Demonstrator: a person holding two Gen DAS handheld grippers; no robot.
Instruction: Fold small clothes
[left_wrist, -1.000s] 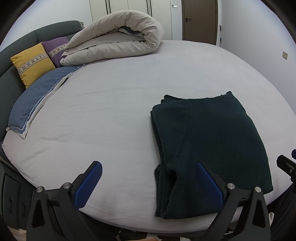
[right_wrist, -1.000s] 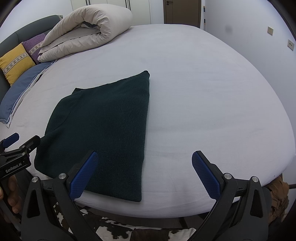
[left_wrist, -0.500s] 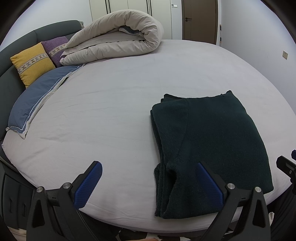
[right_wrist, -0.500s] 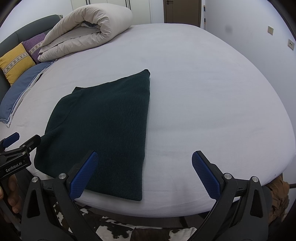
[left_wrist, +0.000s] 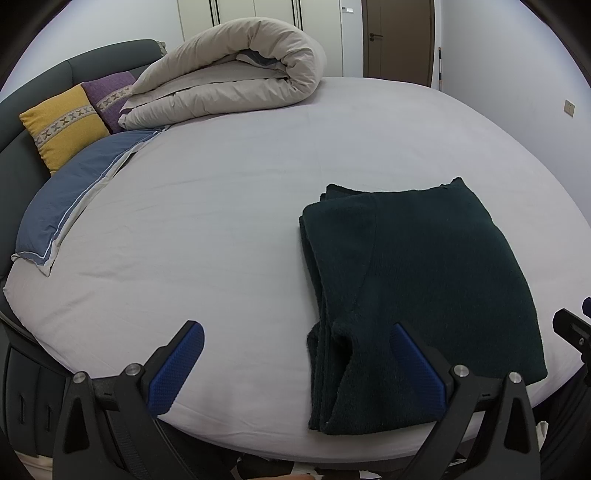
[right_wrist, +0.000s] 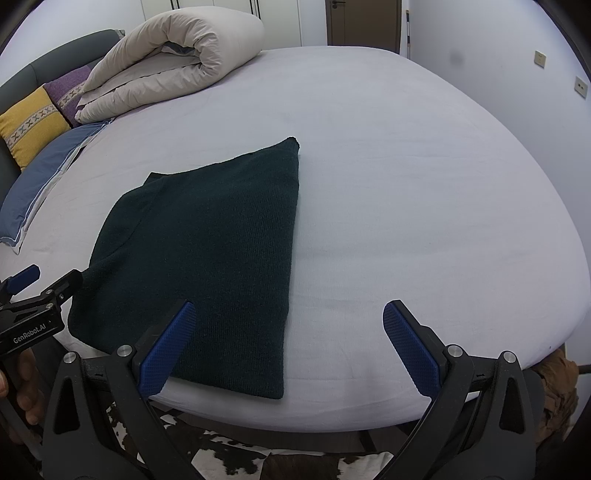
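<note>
A dark green knitted garment (left_wrist: 424, 288), folded into a rough rectangle, lies flat on the pale lilac sheet of a wide bed (left_wrist: 229, 206), close to the bed's near edge. The left tongs (left_wrist: 295, 363) hang over that edge with their blue-padded fingers (left_wrist: 177, 365) spread wide and grasping nothing; one finger sits in front of the garment's stacked left edge. The right tongs (right_wrist: 288, 341) are likewise spread and empty, one blue pad in front of the garment's near edge, the other over bare sheet. In the right wrist view a hand (right_wrist: 22, 387) grips the handle of the left tool. At the far side of the bed rest a rolled beige duvet (left_wrist: 236, 74), a blue pillow (left_wrist: 74, 192), a yellow cushion (left_wrist: 62, 125) and a purple cushion (left_wrist: 110, 92).
</note>
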